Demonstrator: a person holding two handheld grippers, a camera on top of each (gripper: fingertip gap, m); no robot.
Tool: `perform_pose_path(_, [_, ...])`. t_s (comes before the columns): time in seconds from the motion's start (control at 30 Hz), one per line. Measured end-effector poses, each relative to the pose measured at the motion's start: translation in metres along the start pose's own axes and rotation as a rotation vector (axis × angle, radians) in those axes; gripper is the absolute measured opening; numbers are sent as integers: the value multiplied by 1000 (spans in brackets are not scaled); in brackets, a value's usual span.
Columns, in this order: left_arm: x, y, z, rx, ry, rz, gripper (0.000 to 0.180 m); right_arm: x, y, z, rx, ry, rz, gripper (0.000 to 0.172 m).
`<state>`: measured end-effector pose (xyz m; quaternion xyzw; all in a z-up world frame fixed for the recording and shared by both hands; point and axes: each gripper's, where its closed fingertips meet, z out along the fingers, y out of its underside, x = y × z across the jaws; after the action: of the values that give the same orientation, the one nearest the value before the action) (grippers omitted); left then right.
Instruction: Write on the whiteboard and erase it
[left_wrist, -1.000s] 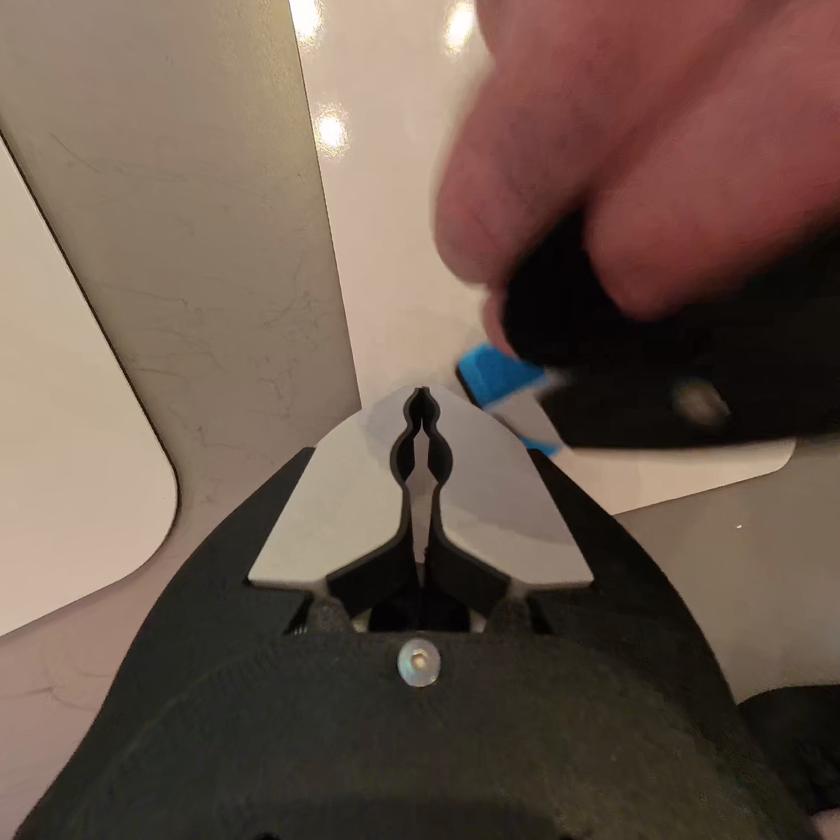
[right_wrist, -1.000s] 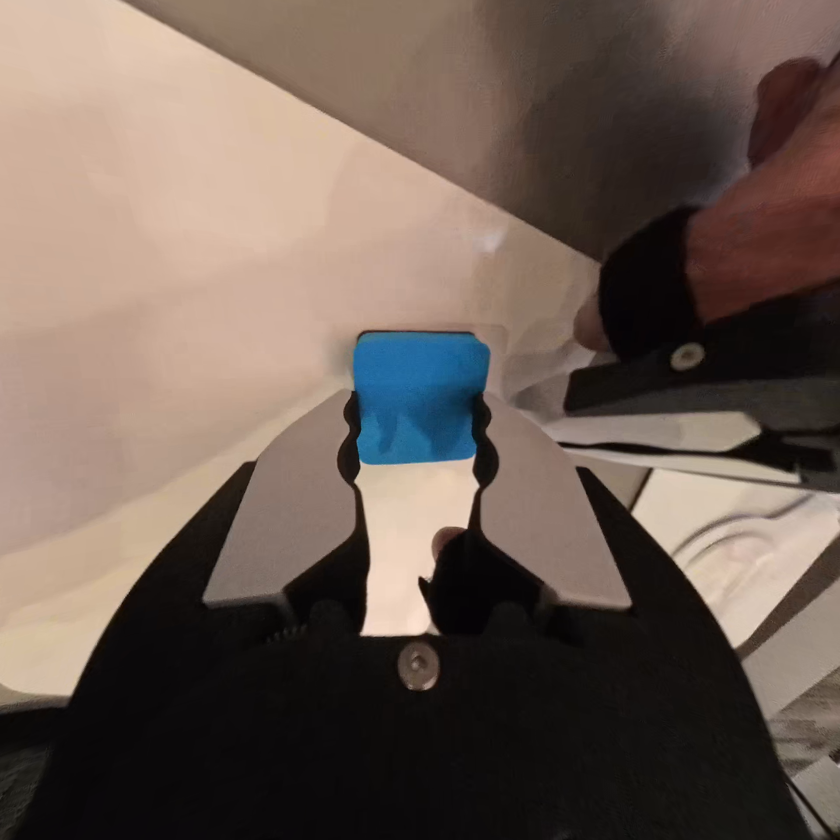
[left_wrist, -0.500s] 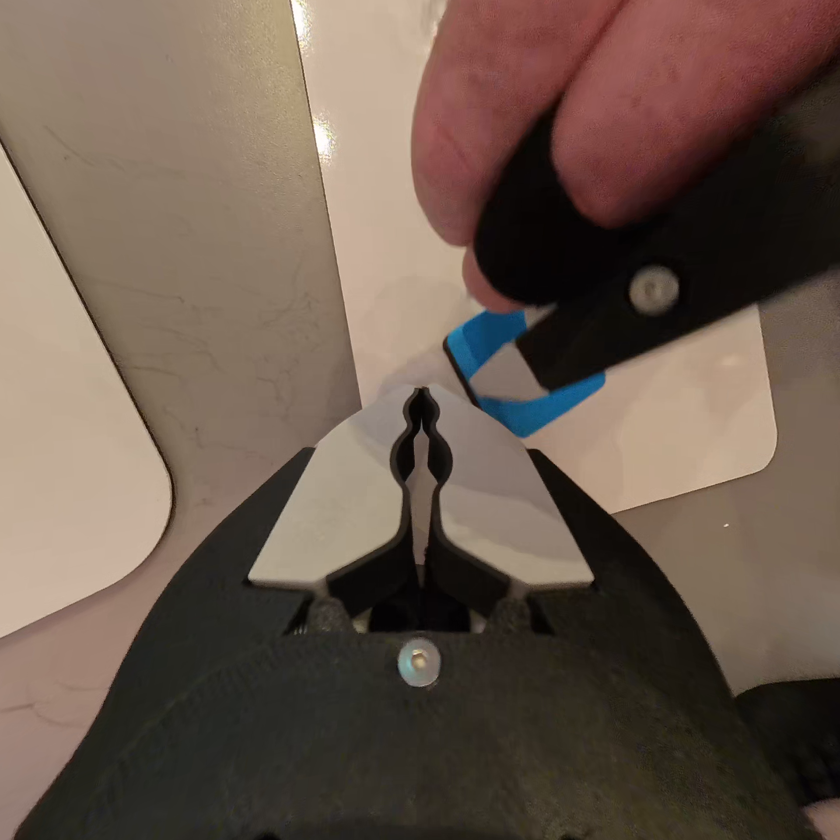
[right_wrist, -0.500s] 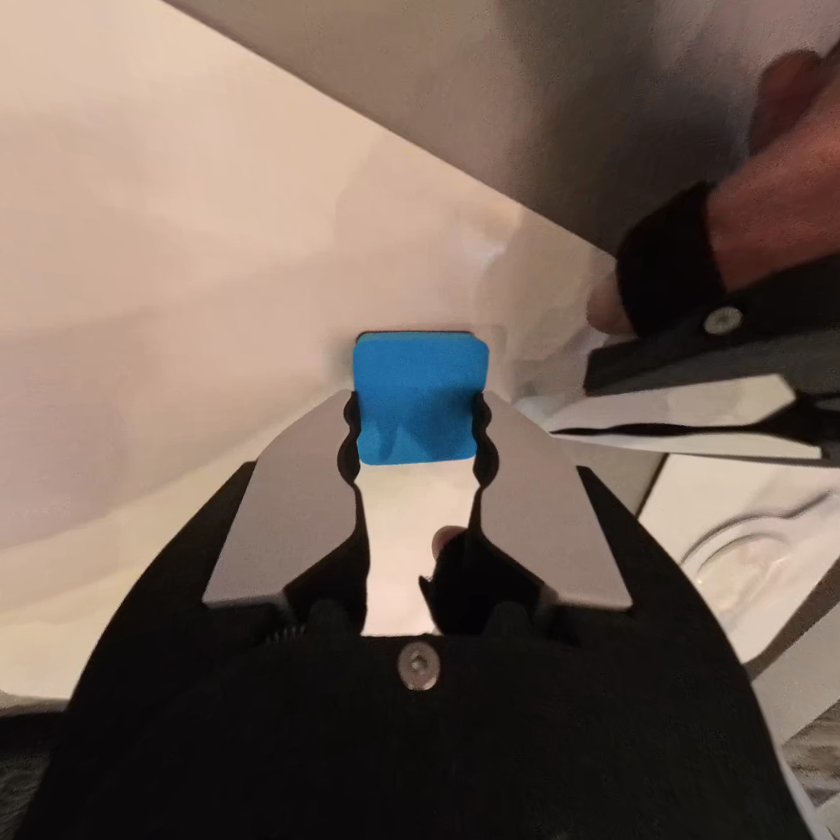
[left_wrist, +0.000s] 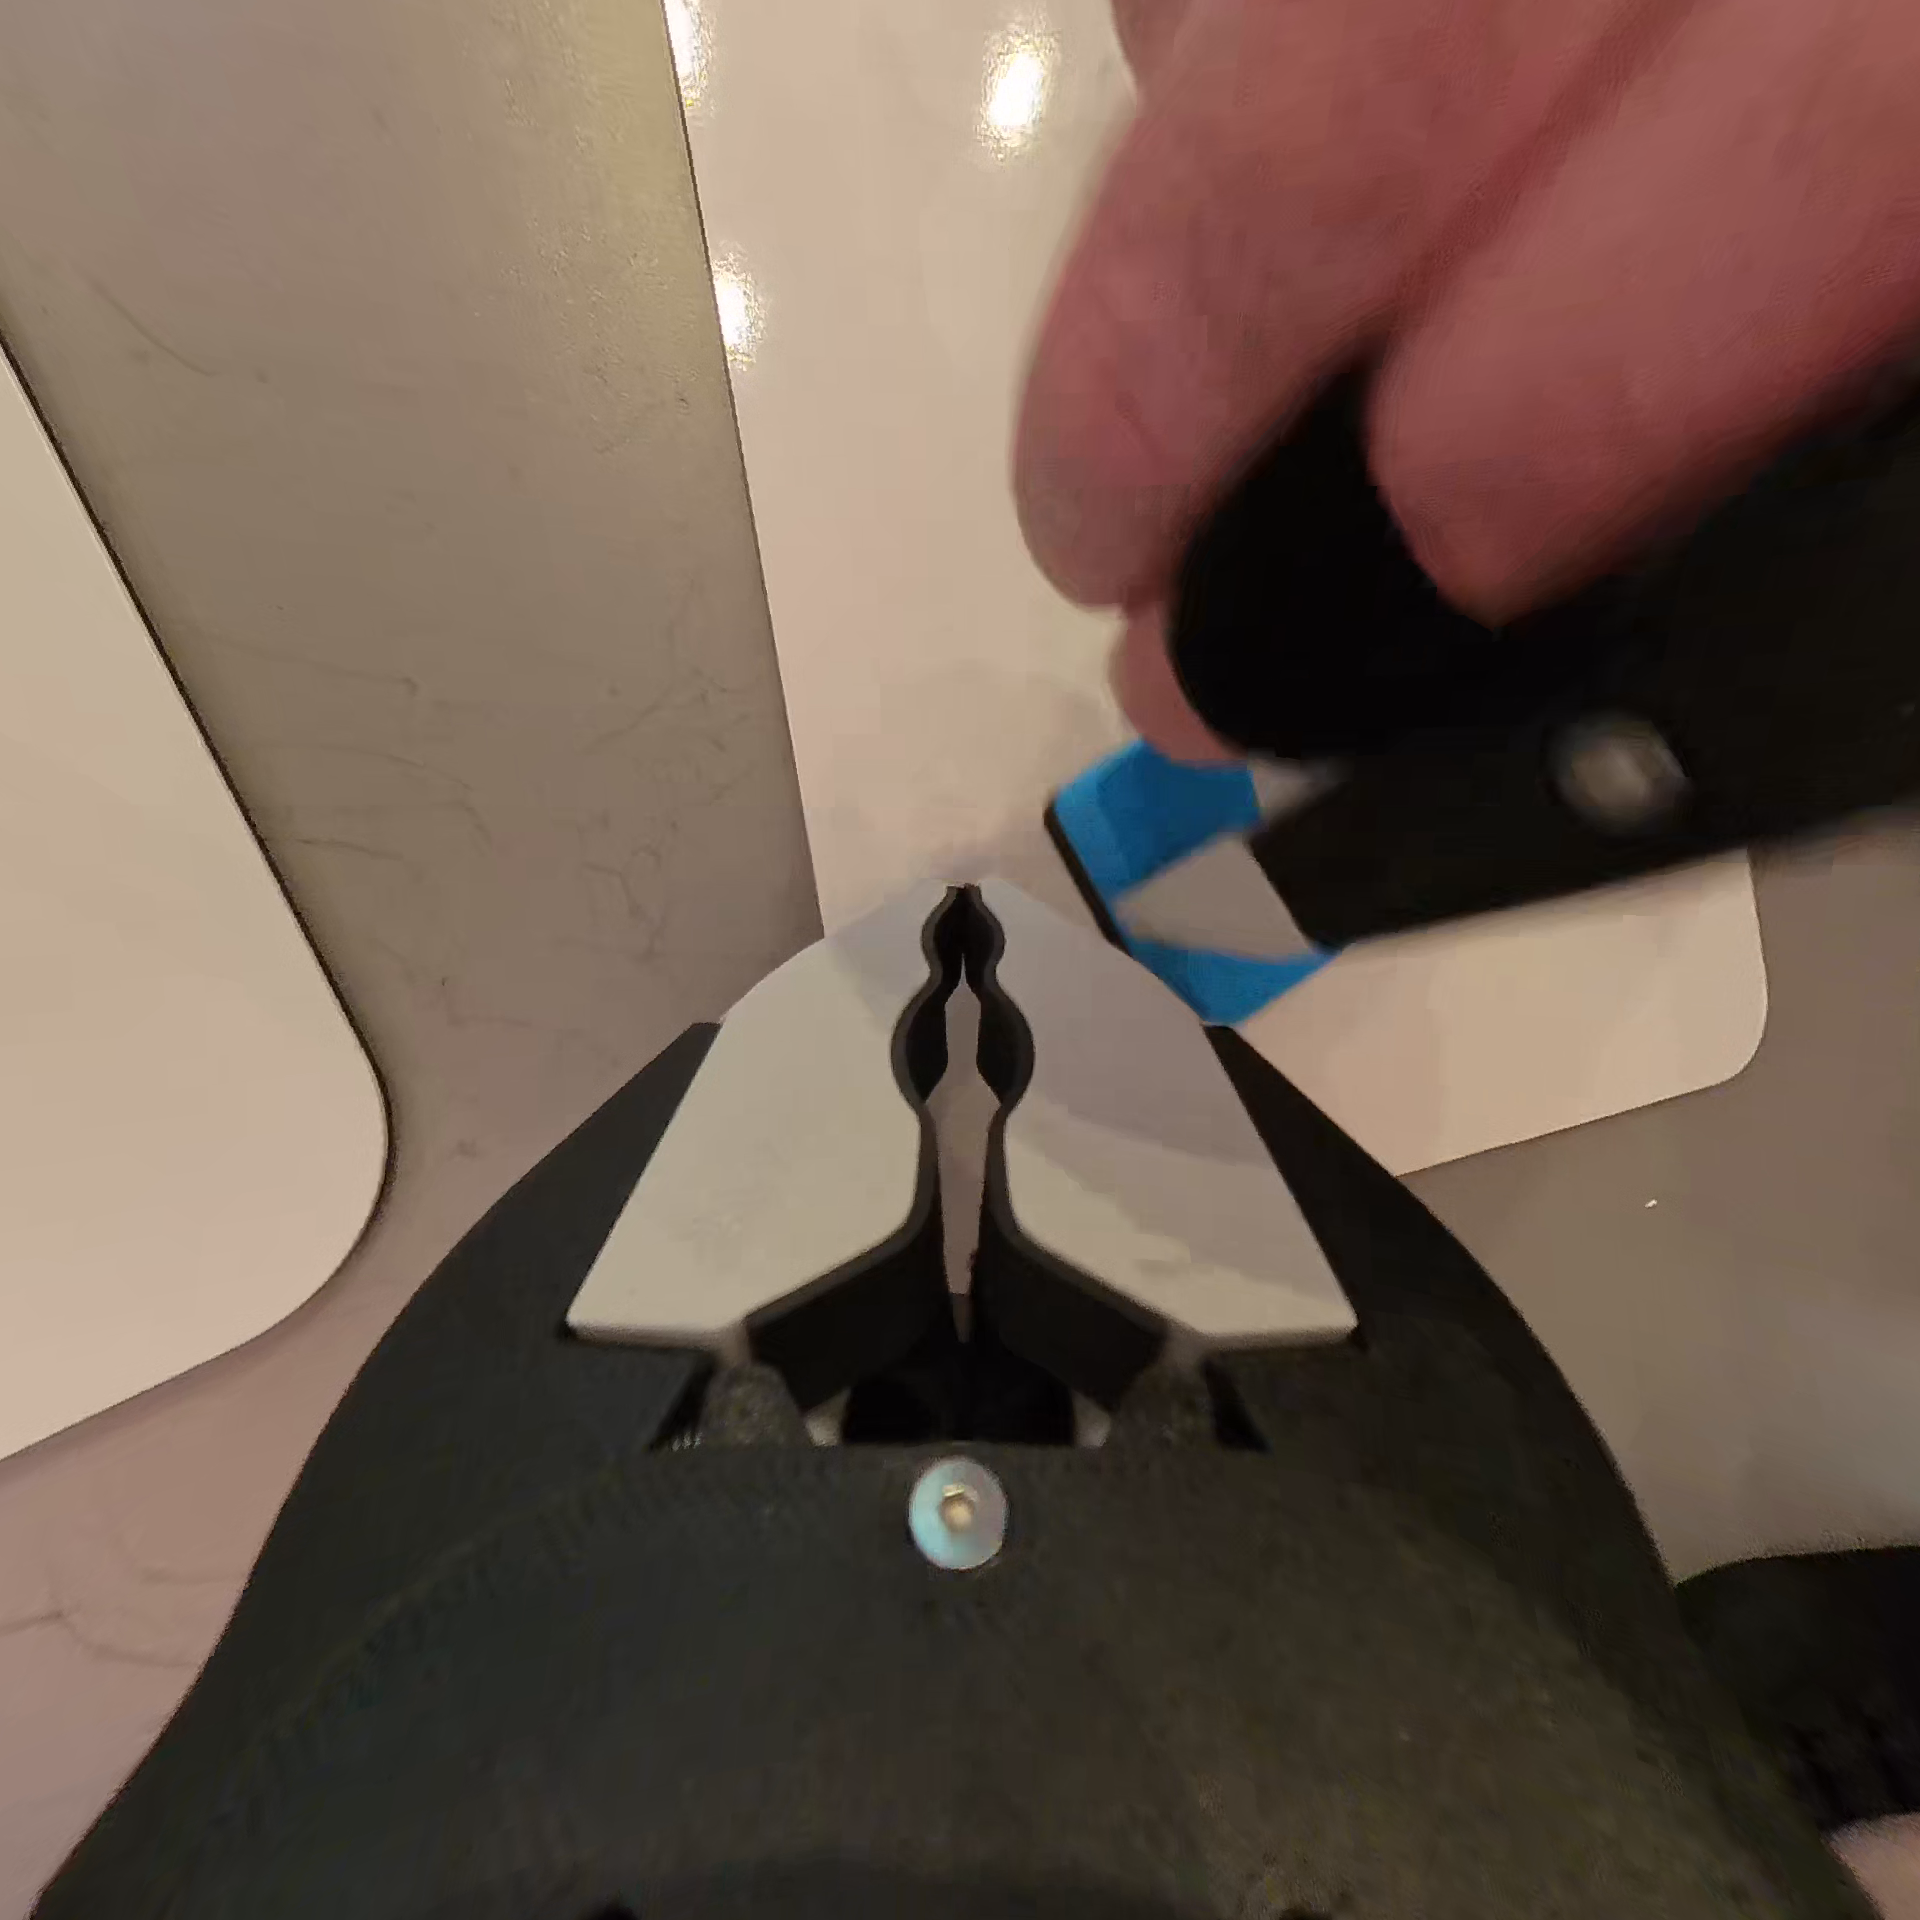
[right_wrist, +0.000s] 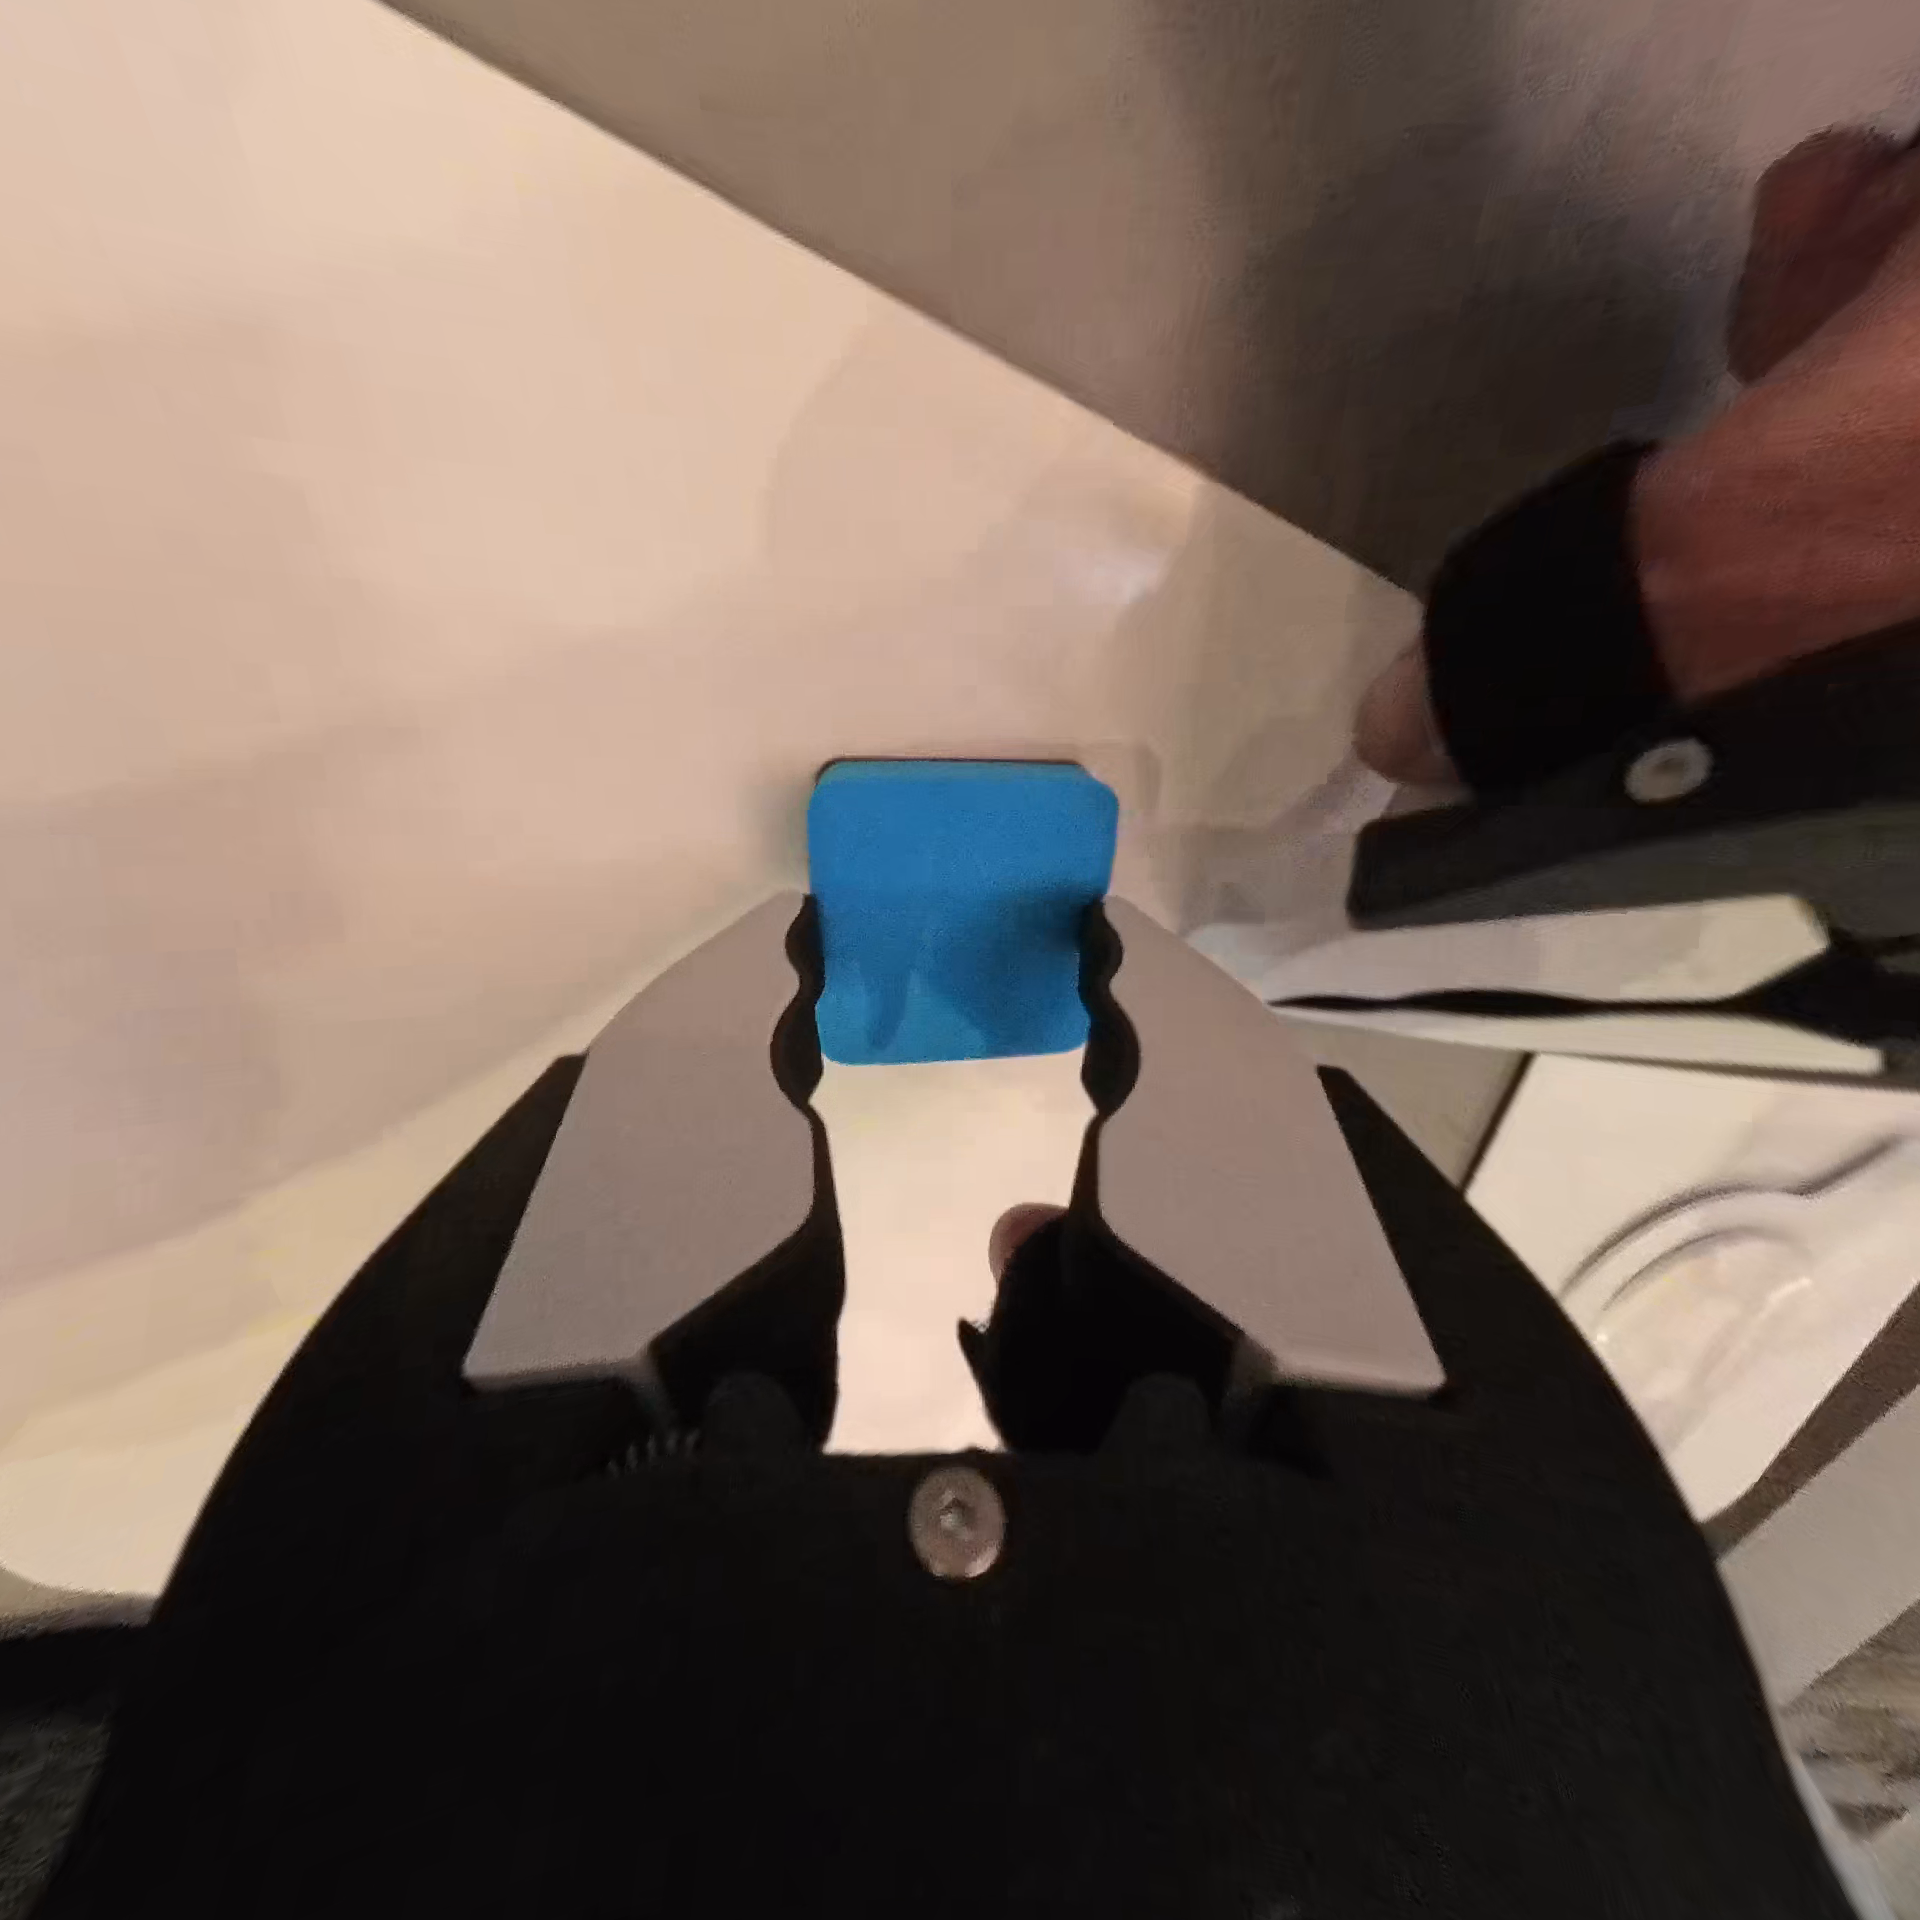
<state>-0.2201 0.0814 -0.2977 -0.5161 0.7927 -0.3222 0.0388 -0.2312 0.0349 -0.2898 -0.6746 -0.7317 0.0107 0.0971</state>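
Note:
My right gripper is shut on a blue square eraser, with both pads pressed on its sides. The eraser's dark face lies against the white whiteboard. In the left wrist view the eraser and the right gripper, held by a hand, are blurred over the whiteboard. My left gripper is shut, with its tips at the whiteboard's near edge and nothing visible between the pads. It also shows at the right of the right wrist view.
The whiteboard lies on a grey marbled table. A second white board with a rounded corner lies to the left. The whiteboard's rounded right corner is close to the eraser.
The right gripper slides the eraser back and forth over the whiteboard, up-left half a second ago and now back to the right. The eraser stays in the grasp. My left gripper stays shut and still.

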Motion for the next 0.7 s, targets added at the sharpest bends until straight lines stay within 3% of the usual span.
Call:
perform_pose_path(0.1, [0,0,0,1,-5,-1,1,-12,-24,2,12,2,-95,49])
perform_pose_path(0.17, [1,0,0,3,-6,-3,1,-22,-6,-2,10,-30,-78,49])
perform_pose_path(0.23, [1,0,0,-1,-3,-3,1,-4,5,-1,14,-6,-2,49])
perform_pose_path(0.33, [1,0,0,9,2,-11,1,-8,-24,3,28,18,-105,49])
perform_pose_path(0.47, [4,1,0,12,-6,-24,1,-9,9,-2,40,11,-24,49])
perform_pose_path(0.6, [4,1,0,7,-16,-33,1,-16,-18,1,39,18,-119,49])
perform_pose_path(0.7, [4,1,1,10,-14,-39,1,-9,12,-3,3,15,-66,49])
